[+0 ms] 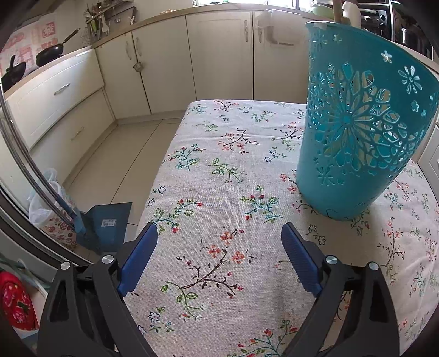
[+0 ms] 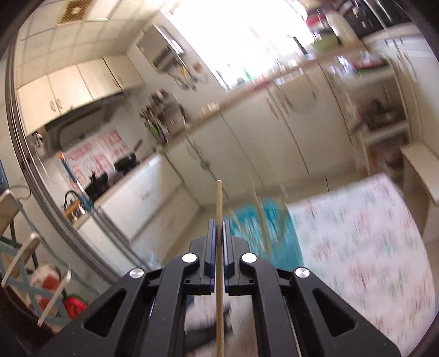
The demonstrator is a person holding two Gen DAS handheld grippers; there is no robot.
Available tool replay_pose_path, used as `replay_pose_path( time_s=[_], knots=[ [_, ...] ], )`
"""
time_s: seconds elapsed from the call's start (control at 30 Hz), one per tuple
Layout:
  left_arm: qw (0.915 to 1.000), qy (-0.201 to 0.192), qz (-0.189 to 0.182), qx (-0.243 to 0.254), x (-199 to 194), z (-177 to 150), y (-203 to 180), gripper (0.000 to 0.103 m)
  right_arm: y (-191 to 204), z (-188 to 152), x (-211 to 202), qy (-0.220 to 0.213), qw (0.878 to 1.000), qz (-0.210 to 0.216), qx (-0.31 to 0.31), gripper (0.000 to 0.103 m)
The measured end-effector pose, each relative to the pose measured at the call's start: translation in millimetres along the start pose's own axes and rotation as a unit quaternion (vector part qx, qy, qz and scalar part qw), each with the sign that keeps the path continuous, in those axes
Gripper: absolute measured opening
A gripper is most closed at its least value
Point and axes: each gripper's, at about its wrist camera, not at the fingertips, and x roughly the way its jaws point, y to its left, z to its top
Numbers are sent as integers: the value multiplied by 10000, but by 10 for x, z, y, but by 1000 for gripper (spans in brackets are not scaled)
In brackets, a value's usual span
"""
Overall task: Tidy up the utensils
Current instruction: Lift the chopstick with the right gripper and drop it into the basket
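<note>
A teal perforated plastic holder [image 1: 362, 131] stands on the floral tablecloth [image 1: 219, 192] at the right of the left wrist view, with wooden and white utensil handles [image 1: 345, 11] sticking out of its top. My left gripper [image 1: 219, 241] is open and empty, low over the cloth, to the left of and nearer than the holder. My right gripper [image 2: 218, 228] is shut on a thin wooden utensil handle [image 2: 219, 247] that runs upright between its pads. The right wrist view is blurred; the teal holder [image 2: 269, 233] shows just beyond the gripper.
Cream kitchen cabinets [image 1: 192, 60] and a counter with black pans [image 1: 49, 53] run along the back and left. A blue dustpan [image 1: 107, 225] and a white bag [image 1: 46, 197] sit on the floor left of the table.
</note>
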Motion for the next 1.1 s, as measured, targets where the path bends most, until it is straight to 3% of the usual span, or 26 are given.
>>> replay_pose_path(
  time_s=[0.13, 0.3, 0.5, 0.8, 0.9, 1.0, 1.07, 1.1],
  knots=[
    [10000, 25, -21, 3, 17, -2, 4, 89, 72, 274, 420, -512, 9980, -334, -161, 5],
    [10000, 47, -73, 2, 25, -6, 6, 91, 22, 298, 768, -691, 9921, -960, -422, 5],
    [9999, 63, -112, -2, 28, 1, 12, 91, -108, 97, 902, -352, 9893, -1283, -599, 6],
    [9999, 64, -92, 11, 25, 3, 7, 94, -50, -247, 578, 141, 9897, -1190, -783, 10],
    [9999, 44, -102, 54, 7, 10, 9, 95, -57, -383, 359, 307, 9896, -1239, -669, 27],
    [9996, 140, -244, 31, -9, 44, 55, 95, -51, -516, 192, 551, 9870, -1373, -633, 50],
    [9997, 112, -195, -101, -137, 76, 143, 95, -27, -596, 54, 748, 9829, -1559, -627, 67],
    [9996, 43, -231, -174, -249, 97, 194, 95, -10, -620, -4, 814, 9810, -1638, -646, 70]
  ],
)
